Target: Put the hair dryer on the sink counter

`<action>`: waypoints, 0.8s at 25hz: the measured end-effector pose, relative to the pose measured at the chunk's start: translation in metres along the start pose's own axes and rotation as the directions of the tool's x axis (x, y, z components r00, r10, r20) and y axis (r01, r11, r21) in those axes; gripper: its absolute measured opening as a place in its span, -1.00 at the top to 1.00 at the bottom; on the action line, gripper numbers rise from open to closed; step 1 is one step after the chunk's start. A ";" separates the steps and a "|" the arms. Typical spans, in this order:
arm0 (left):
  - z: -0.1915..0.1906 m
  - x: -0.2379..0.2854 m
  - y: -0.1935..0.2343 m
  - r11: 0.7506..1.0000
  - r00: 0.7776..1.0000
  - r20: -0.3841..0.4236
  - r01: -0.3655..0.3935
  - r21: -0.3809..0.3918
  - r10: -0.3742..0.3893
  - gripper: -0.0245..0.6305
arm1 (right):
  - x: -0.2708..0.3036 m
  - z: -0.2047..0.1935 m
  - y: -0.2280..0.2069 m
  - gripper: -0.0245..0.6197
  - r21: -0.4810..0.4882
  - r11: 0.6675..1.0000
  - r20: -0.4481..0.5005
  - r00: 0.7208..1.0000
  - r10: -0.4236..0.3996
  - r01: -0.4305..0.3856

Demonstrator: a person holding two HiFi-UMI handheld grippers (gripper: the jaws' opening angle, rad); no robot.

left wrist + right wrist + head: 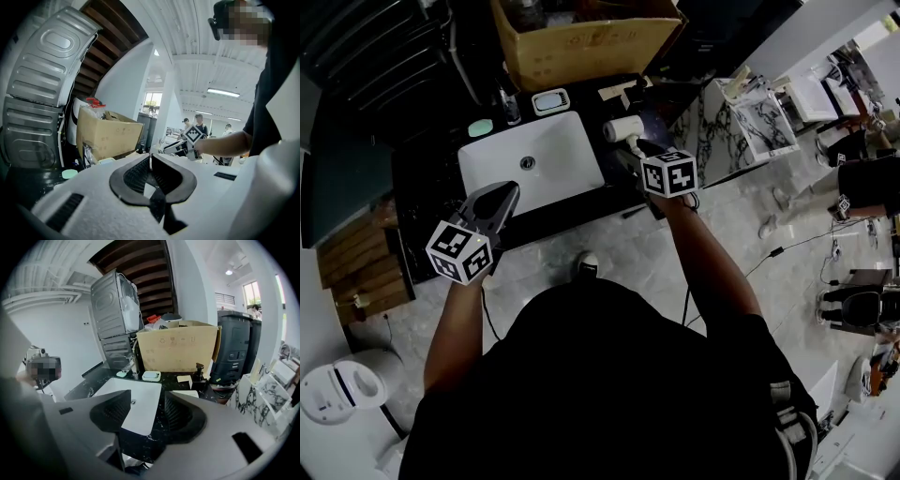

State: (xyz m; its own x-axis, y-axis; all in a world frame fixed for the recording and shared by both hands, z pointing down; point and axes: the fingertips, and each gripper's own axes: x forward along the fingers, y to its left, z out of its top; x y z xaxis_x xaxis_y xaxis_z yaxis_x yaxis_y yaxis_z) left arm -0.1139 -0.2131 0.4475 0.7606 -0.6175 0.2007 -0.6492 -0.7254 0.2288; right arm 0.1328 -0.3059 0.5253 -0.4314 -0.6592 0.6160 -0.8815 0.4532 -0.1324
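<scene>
The white hair dryer [623, 129] lies on the black sink counter [427, 183], just right of the white basin [534, 159]. In the right gripper view a bit of its white body [186, 393] shows over the right jaw. My right gripper [640, 148] hovers just on the near side of it, jaws open and empty [145, 404], not touching it. My left gripper [508, 190] is held over the basin's near left corner, its pads together on nothing [150, 161]. The right gripper's marker cube [193, 135] shows in the left gripper view.
A cardboard box [581, 42] stands behind the basin, with a faucet [508, 103], a soap dish [550, 100] and a green pad [480, 127] in front of it. A dark pump bottle [199, 371] stands at the back right. A marble-patterned stand [750, 122] adjoins the counter's right.
</scene>
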 end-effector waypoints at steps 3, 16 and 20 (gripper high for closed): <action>0.001 -0.008 0.000 1.000 1.000 0.006 -0.001 0.003 0.001 0.85 | -0.015 0.011 0.018 0.23 -0.024 1.000 0.039 0.999 0.008 -0.007; 0.000 -0.048 -0.003 1.000 1.000 0.023 -0.009 -0.008 0.010 0.85 | -0.065 0.018 0.089 0.48 -0.141 0.990 0.144 0.989 0.021 -0.001; 0.000 -0.056 -0.009 1.000 1.000 0.018 -0.004 0.000 0.004 0.85 | -0.077 0.018 0.102 0.51 -0.154 0.988 0.172 0.985 0.034 -0.007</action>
State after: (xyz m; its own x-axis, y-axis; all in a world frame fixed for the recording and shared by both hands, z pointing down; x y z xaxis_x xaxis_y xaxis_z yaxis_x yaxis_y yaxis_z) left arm -0.1508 -0.1718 0.4344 0.7577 -0.6262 0.1840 -0.6526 -0.7228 0.2274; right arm 0.0725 -0.2198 0.4506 -0.4873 -0.7368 0.4686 -0.8384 0.5449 -0.0151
